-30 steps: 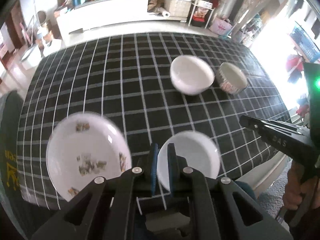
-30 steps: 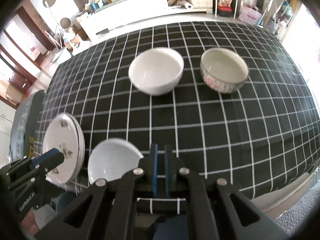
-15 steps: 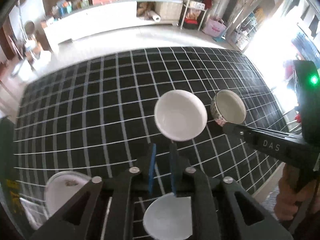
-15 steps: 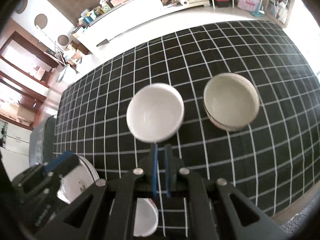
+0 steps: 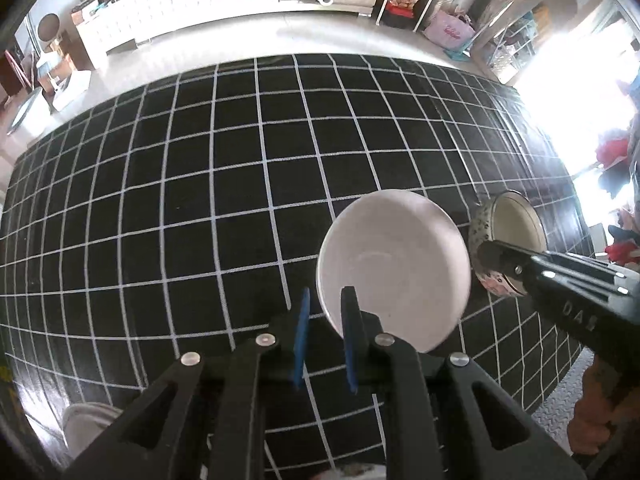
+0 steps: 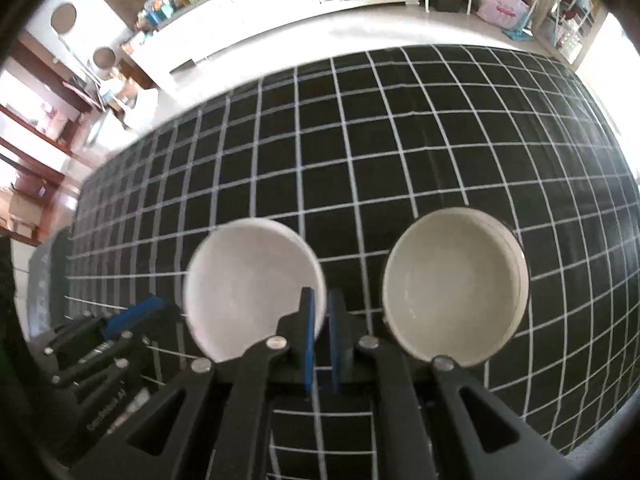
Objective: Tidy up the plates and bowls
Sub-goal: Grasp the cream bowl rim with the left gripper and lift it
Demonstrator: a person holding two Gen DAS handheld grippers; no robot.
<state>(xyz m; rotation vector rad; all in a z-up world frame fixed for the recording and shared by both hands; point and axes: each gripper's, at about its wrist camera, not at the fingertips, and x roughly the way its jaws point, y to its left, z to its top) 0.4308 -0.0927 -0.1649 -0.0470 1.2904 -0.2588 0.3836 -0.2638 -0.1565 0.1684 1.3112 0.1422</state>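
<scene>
Left wrist view: the left gripper [image 5: 325,300] points steeply down at the worktop [image 5: 200,200], which is covered by a black cloth with a white grid. Its blue-padded fingers [image 5: 301,332] stand a narrow gap apart with nothing between them, just beside the near-left rim of the plain white bowl [image 5: 394,268]. To the right of that bowl, close beside it, stands the patterned bowl [image 5: 508,240]; only this view shows its speckled outer wall. The right gripper [image 5: 486,254] enters from the right edge, its tip overlapping the patterned bowl's near rim; whether it touches the rim cannot be told here. A pale dish edge [image 5: 86,426] shows at the lower left, too cut off to identify with certainty.

Right wrist view: the right gripper [image 6: 322,300] has its fingers [image 6: 309,336] nearly together and empty, set over the cloth between the white bowl [image 6: 252,286] and the patterned bowl [image 6: 454,284]. Only this view shows the patterned bowl's cream interior in full. The left gripper [image 6: 150,306] lies at the lower left, beside the white bowl.
</scene>
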